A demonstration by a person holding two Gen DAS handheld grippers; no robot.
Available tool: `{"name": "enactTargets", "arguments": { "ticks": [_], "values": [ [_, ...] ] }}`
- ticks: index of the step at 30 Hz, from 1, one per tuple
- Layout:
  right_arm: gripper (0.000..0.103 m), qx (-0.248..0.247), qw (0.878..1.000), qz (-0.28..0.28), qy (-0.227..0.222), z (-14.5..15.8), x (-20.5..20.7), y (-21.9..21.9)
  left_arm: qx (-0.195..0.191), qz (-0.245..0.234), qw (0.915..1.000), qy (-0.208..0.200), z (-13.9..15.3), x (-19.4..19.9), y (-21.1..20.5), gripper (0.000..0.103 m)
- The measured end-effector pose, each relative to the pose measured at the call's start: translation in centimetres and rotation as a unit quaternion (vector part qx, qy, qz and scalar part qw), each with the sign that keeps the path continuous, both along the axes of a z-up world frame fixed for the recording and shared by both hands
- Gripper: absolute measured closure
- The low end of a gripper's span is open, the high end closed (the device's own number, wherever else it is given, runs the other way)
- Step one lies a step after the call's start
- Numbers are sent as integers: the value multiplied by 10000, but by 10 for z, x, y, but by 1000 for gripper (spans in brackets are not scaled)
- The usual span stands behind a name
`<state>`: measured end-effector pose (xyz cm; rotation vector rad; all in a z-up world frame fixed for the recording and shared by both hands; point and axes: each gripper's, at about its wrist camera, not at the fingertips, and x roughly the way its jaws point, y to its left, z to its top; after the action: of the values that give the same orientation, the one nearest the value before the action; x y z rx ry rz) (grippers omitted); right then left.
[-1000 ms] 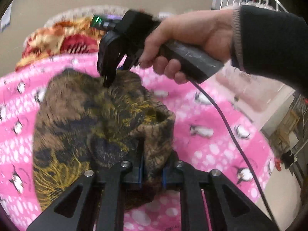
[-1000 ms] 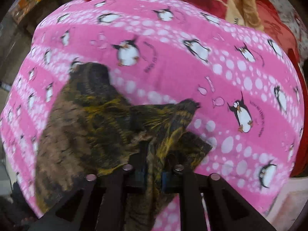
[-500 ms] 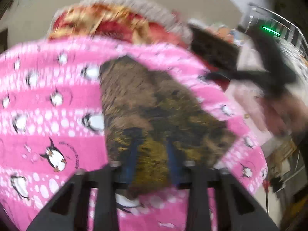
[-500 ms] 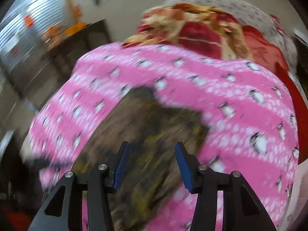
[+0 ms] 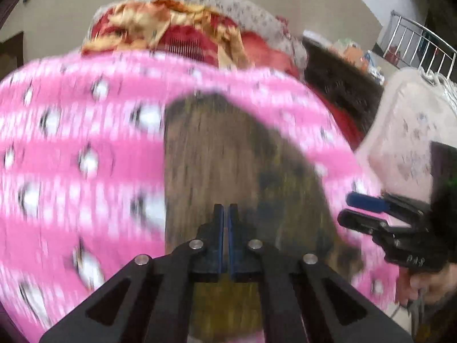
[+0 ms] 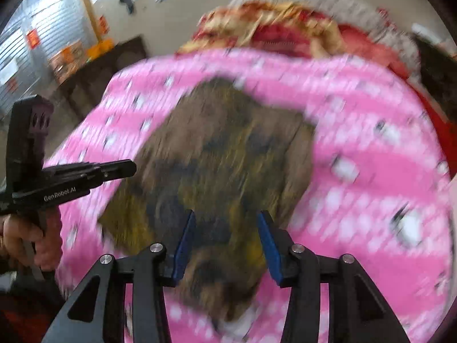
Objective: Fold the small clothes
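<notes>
A small brown, yellow and black patterned garment (image 5: pixel 228 157) (image 6: pixel 222 157) lies flat on the pink penguin blanket (image 5: pixel 71 157) (image 6: pixel 371 171). My left gripper (image 5: pixel 225 207) hovers above the garment's near part, shut, with nothing between its blue pads; the right wrist view shows it from the side (image 6: pixel 130 168) at the garment's left edge. My right gripper (image 6: pixel 226 214) hangs over the near end with its jaws apart and closing; the cloth lies below them, not between the pads. The left wrist view shows the right gripper (image 5: pixel 345 208) at the garment's right edge. Both views are motion-blurred.
A red and gold quilt (image 5: pixel 177 28) (image 6: pixel 271 20) is heaped at the far end of the bed. A pale translucent bin (image 5: pixel 408 131) and a metal rail (image 5: pixel 422 45) stand to the right. A dark low table (image 6: pixel 94 65) is off the bed's left side.
Both grippers let go of the bunched garment and drew back above it. The cloth now lies spread flat. The left jaws went shut empty; the right jaws stand apart.
</notes>
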<state>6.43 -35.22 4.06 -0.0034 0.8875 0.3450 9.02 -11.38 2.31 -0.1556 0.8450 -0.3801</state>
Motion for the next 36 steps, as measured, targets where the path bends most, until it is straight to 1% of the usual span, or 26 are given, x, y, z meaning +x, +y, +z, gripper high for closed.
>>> {"name": "enactTargets", "arguments": {
  "ticks": [2,3,4,5,6,7,8,10,12,13,14,16,18,19,21,24,26,27,29,30,31,32,33,34,35,36],
  "values": [
    [52,-242,9976,-650,-7,10,24,5,-23,132,9999,-49,9,38,-13,101],
    [45,-250,9934,-1122,5,15,41,8,-31,247,9997,-55,12,53,-17,101],
    [41,-250,9886,-1483,33,19,54,11,-17,367,9993,-36,14,69,-24,100],
    [33,-276,9839,-1764,14,22,64,14,36,476,9988,-63,13,84,-30,99],
    [27,-265,9795,-1997,-43,22,75,19,138,573,9982,-73,12,95,-35,91],
    [25,-269,9764,-2141,-51,19,89,25,229,687,9974,20,8,109,-39,83],
    [24,-306,9747,-2212,4,13,99,22,247,766,9967,105,2,118,-41,81],
    [24,-435,9729,-2260,223,-14,126,25,464,846,9952,170,-16,134,-47,75],
    [24,-581,9737,-2148,497,-45,143,27,589,800,9945,328,-37,143,-49,75],
    [24,-667,9745,-2039,659,-64,148,27,537,771,9952,290,-51,144,-46,75],
    [24,-542,9759,-1971,764,-82,149,22,437,759,9959,220,-57,143,-45,75],
    [23,-9,9745,-2097,797,-85,149,4,458,802,9957,30,-63,139,-45,75],
    [22,206,9731,-2135,842,-89,149,-4,457,826,9955,65,-66,144,-46,75],
    [22,278,9723,-2156,856,-90,151,-5,396,836,9957,101,-68,147,-45,75],
    [20,305,9719,-2161,878,-93,153,-6,332,852,9958,113,-70,149,-44,75],
    [20,233,9721,-2164,878,-93,155,-2,343,849,9957,114,-69,150,-44,75],
    [18,285,9722,-2153,871,-93,154,-2,481,831,9953,119,-66,151,-46,75],
    [18,425,9721,-2126,899,-92,153,-4,549,778,9953,153,-61,152,-48,75],
    [18,1024,9691,-2032,949,-85,149,-22,625,500,9963,319,-43,153,-43,72],
    [18,1293,9663,-2036,902,-76,142,-35,581,420,9968,353,-32,150,-37,59],
    [18,1581,9632,-2059,695,-60,130,-53,511,412,9974,281,-19,142,-26,34],
    [16,1752,9617,-2036,541,-51,121,-64,425,444,9981,80,-7,129,-13,21],
    [11,1974,9608,-1912,371,-40,110,-79,333,441,9984,-119,1,116,-1,6],
    [8,2130,9600,-1789,317,-35,102,-88,198,291,9990,-284,3,101,13,5],
    [6,2338,9576,-1643,357,-36,94,-97,137,158,9995,-223,-1,94,19,5],
    [6,2589,9535,-1457,500,-41,87,-104,45,-23,10000,74,-14,88,27,5]
  ]
}}
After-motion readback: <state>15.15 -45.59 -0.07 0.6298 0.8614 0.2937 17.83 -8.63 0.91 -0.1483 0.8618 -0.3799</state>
